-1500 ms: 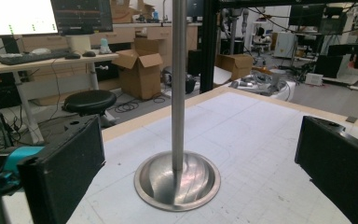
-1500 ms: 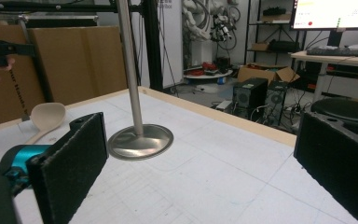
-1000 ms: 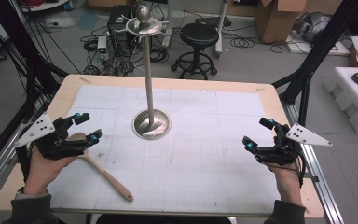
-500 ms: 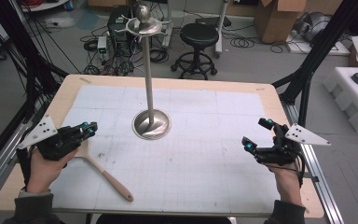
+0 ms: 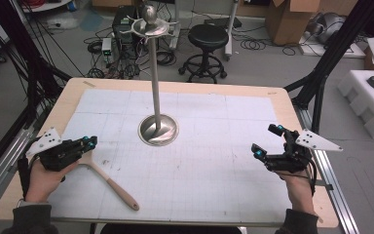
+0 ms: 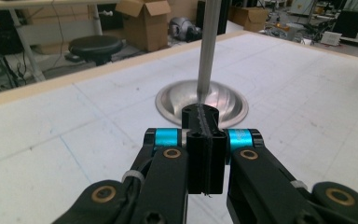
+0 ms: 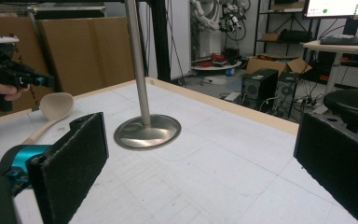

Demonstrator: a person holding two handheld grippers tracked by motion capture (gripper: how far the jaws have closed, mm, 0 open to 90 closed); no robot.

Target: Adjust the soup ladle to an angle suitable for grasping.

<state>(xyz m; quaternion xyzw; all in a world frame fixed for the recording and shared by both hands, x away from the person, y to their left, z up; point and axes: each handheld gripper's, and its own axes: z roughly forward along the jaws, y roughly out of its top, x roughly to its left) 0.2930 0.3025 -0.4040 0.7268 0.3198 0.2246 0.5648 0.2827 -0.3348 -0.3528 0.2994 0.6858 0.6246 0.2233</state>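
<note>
A wooden spoon [image 5: 112, 185] lies on the white mat at the front left, its handle running toward the table's near edge. My left gripper [image 5: 90, 142] hovers over the spoon's bowl end, its jaws shut flat against each other with nothing between them [image 6: 200, 114]. In the right gripper view the spoon's bowl [image 7: 56, 105] shows just below that left gripper [image 7: 39, 80]. My right gripper [image 5: 267, 140] rests at the right side of the mat, open and empty [image 7: 200, 154]. A tall metal stand [image 5: 158, 129] rises from the mat's middle.
The stand's round base [image 6: 223, 100] lies straight ahead of the left jaws, its pole [image 5: 155, 78] carrying a dish on top. The wooden table edge [image 5: 282, 97] frames the gridded mat. A black stool [image 5: 207, 36], boxes and cables crowd the floor beyond.
The left gripper's jaws went from spread apart to shut, and that hand sank toward the spoon's bowl. The right hand stayed where it was.
</note>
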